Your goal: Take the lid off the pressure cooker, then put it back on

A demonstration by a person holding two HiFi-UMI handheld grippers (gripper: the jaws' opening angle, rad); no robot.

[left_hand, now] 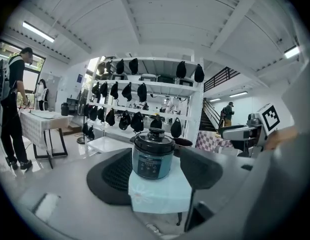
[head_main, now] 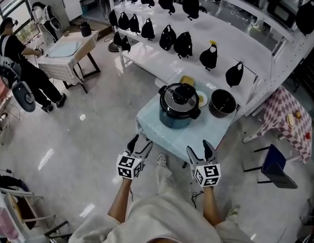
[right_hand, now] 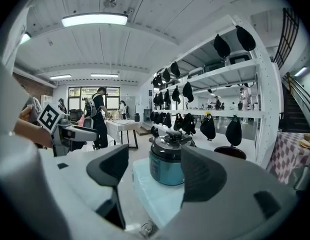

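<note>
Teal pressure cooker (head_main: 177, 114), black lid (head_main: 180, 97) seated, mid-table (head_main: 152, 128); black pot (head_main: 222, 103) at far-right corner; left gripper (head_main: 139, 145) and right gripper (head_main: 199, 149) agape, empty.

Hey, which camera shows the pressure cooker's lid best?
The head view: it looks down on the whole top of the lid. Both gripper views show it only side-on, just its rim and knob.
</note>
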